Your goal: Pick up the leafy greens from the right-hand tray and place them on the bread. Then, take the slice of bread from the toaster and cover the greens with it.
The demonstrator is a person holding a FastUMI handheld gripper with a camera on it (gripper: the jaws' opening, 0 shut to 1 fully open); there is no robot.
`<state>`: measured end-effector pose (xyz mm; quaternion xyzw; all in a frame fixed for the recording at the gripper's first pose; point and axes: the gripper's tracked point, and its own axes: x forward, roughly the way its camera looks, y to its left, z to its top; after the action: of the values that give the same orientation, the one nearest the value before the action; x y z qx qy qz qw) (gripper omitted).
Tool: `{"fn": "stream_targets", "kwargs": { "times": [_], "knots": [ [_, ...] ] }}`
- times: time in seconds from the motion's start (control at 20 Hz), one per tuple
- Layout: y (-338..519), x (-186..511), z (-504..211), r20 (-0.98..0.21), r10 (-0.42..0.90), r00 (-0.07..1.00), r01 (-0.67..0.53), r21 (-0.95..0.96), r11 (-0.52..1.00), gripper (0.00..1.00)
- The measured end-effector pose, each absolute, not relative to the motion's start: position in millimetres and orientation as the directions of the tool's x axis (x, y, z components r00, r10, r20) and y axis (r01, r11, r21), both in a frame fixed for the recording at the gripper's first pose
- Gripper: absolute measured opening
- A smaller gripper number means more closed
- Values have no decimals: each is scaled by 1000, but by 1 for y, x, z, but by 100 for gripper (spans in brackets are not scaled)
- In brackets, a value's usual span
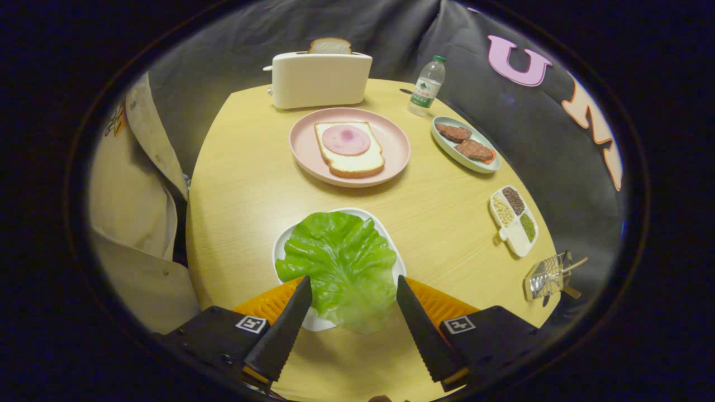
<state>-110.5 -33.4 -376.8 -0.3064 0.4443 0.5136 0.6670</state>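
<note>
The black 2-finger claw is spread apart, straddling the crinkled green lettuce leaf on its white tray, ready to pinch. Beyond lies the ham-topped bread slice on the round pink plate.

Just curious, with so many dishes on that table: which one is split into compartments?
The small white dish beyond the hand-held gripper, holding beans and grains in separate sections. The pink plate, the meat dish and the lettuce tray are undivided.
</note>
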Motion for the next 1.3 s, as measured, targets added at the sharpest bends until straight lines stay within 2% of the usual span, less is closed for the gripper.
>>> {"fn": "stream_targets", "kwargs": {
  "times": [0.4,0.65,1.05,1.15,1.3],
  "knots": [
    [-30,-115,-412,-931,364,-7,-961,106,254,98],
    [-30,-125,-418,-933,346,-99,-937,204,283,73],
    [-24,-131,-416,-935,345,-83,-940,189,284,33],
    [-22,-135,-416,-934,346,-91,-934,201,296,33],
    [-22,-138,-414,-934,347,-78,-936,189,297,16]
  ]
}}
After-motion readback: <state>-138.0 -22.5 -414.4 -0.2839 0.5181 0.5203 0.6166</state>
